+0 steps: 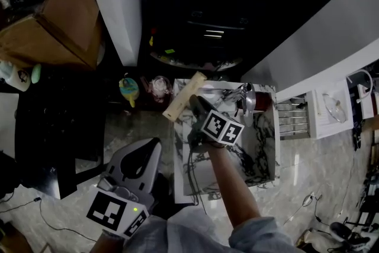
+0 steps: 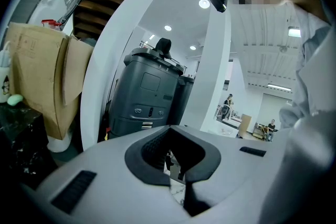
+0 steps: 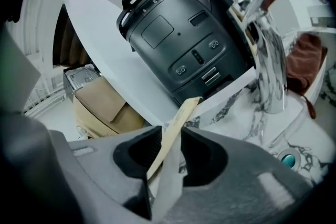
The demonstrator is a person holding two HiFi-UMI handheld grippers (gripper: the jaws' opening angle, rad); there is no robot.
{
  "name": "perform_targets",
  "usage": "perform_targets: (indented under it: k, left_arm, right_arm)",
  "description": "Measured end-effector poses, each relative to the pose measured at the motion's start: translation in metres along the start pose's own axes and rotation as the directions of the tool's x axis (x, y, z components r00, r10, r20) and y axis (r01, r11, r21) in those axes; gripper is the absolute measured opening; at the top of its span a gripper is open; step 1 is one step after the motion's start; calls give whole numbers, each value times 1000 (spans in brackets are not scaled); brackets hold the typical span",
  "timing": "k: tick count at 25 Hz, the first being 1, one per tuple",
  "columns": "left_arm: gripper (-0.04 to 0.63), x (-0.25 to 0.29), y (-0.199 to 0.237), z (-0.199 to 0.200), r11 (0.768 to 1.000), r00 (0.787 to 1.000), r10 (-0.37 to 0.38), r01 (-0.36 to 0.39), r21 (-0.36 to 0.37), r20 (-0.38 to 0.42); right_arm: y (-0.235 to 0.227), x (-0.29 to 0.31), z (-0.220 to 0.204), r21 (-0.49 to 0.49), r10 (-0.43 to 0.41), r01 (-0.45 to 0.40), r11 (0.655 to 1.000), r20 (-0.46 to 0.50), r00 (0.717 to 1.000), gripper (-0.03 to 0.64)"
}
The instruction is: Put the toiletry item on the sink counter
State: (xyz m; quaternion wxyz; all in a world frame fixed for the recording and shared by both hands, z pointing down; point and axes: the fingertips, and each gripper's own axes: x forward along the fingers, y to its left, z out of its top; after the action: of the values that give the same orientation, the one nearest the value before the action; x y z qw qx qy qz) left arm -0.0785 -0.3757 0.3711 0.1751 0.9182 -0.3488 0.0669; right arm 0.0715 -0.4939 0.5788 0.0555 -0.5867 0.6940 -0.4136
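One beige box (image 1: 182, 98), long axis diagonal across sink counter (image 1: 267, 154) corner, between parted right gripper (image 1: 195, 104) jaws.

Nothing legible anywhere; the left hand-held gripper (image 1: 156, 145) and right hand-held gripper (image 1: 194, 102) carry only square coded markers (image 1: 223, 127).

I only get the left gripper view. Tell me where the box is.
Observer: In the head view the box lies across the far left corner of the counter, one end past the edge.
Operator: Report the right gripper.
Observer: The right gripper has its jaws apart. The box stands slanted between them and looks loose.
Operator: Name what stands nearest.
Observer: A faucet stands on the counter, right of the box.
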Motion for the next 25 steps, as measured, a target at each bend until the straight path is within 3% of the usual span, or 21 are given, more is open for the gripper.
perform_targets:
  k: [3, 7, 15, 25]
  left_arm:
    - [5, -1, -6, 0, 1000, 1000, -5, 5, 2, 5]
    - [5, -2, -18, 0, 1000, 1000, -10, 10, 7, 12]
    - [5, -8, -47, 2, 1000, 999, -14, 13, 25, 33]
    - [5, -21, -79, 10, 999, 997, 5, -9, 43, 77]
  right_arm:
    - [6, -14, 10, -10, 20, -19, 1000, 37, 999, 99]
    - [15, -37, 22, -47, 22, -18, 999, 83, 996, 2]
    - [28, -89, 39, -148, 18, 5, 989, 150, 988, -2]
    - [68, -169, 62, -220, 108, -55, 974, 234, 966, -2]
